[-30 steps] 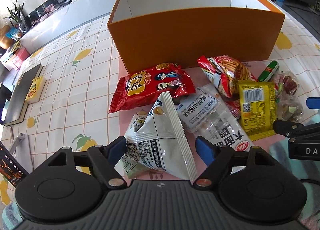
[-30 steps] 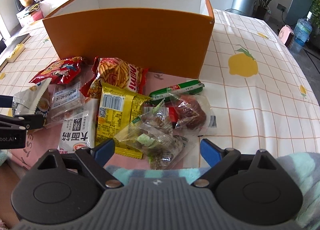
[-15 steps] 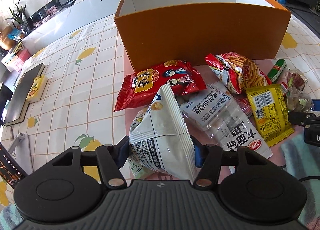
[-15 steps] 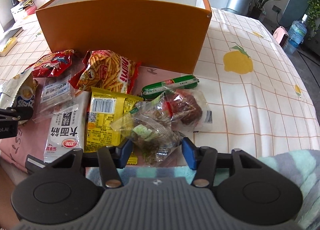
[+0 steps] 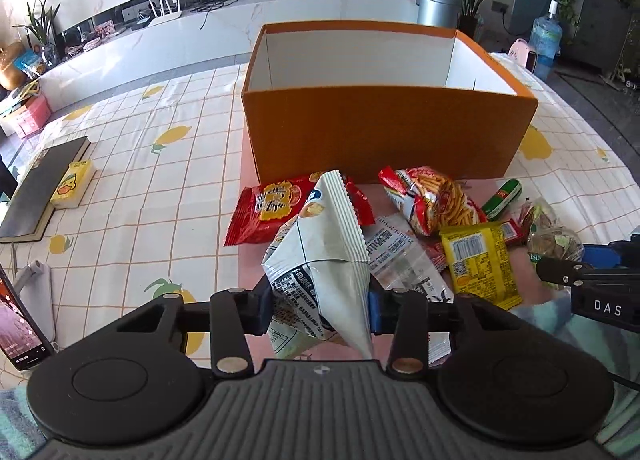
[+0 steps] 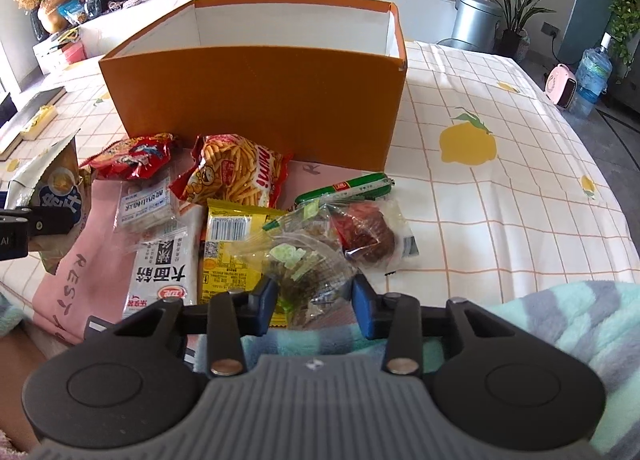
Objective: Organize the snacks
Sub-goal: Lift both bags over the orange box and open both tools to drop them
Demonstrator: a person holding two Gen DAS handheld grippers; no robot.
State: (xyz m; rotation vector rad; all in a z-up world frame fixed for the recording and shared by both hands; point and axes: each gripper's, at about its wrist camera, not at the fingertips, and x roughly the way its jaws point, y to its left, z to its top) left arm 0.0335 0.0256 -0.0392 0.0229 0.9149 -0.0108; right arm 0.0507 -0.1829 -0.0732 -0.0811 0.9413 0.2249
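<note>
My left gripper (image 5: 318, 310) is shut on a white chip bag (image 5: 320, 256) and holds it raised above the snack pile. My right gripper (image 6: 314, 302) is shut on a clear bag of mixed snacks (image 6: 304, 264) that still rests on the pile. An open orange box (image 5: 384, 124) with a white inside stands behind the pile; it also shows in the right wrist view (image 6: 256, 96). On the pink cloth lie a red chip bag (image 5: 276, 208), a fries bag (image 6: 236, 172), a yellow packet (image 6: 228, 248), a green sausage (image 6: 348, 188) and white noodle packets (image 6: 164, 268).
A lemon-print tablecloth (image 6: 500, 188) covers the table. A dark book with a yellow box (image 5: 72, 184) lies at the left. A phone on a stand (image 5: 20, 324) is at the near left edge. A striped towel (image 6: 540, 320) lies at the near right.
Both grippers closed from open: the left on the white chip bag, the right on the clear snack bag. The left has lifted its bag off the table.
</note>
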